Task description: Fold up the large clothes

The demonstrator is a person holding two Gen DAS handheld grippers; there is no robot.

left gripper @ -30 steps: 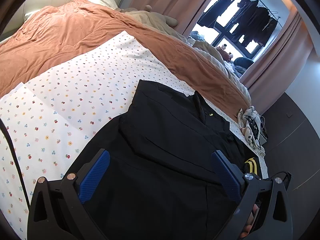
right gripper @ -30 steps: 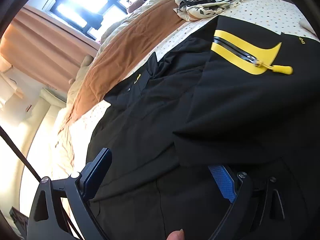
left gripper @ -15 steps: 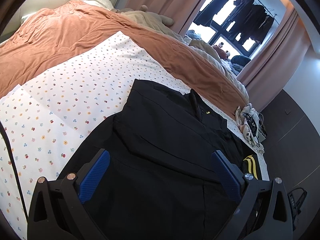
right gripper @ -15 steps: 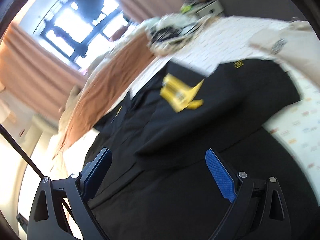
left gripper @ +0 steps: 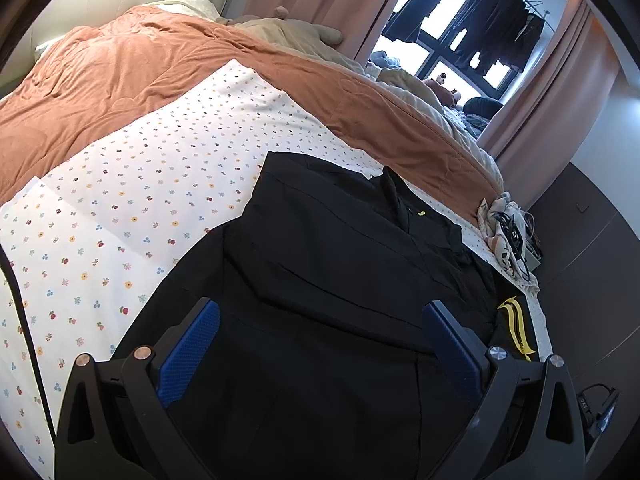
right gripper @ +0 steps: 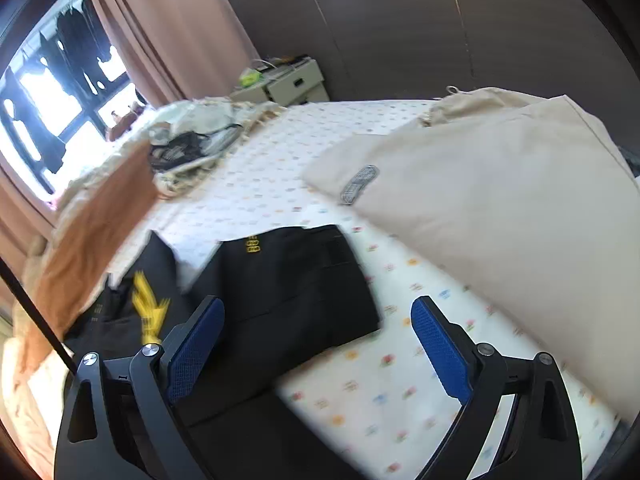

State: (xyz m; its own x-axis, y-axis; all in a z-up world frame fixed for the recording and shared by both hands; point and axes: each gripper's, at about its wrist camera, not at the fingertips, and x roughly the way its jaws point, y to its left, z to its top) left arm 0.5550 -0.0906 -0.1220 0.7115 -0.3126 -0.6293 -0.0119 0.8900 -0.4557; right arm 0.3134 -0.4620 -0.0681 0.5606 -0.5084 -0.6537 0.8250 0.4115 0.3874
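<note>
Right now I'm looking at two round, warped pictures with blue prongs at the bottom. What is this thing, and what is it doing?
Each picture comes from a fisheye camera on a hand-held gripper, looking along its two blue-padded fingers. The left gripper hangs over a black jacket spread on a flowered bedsheet. The right gripper is over the jacket's sleeve; a beige garment lies beyond it. Both grippers are open and hold nothing. The right picture is blurred.

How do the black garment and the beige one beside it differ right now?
The black garment has yellow markings; the beige garment bears only a small grey patch. The black one lies under both sets of open jaws, the beige one further off at the right. Both rest on the floral sheet.
</note>
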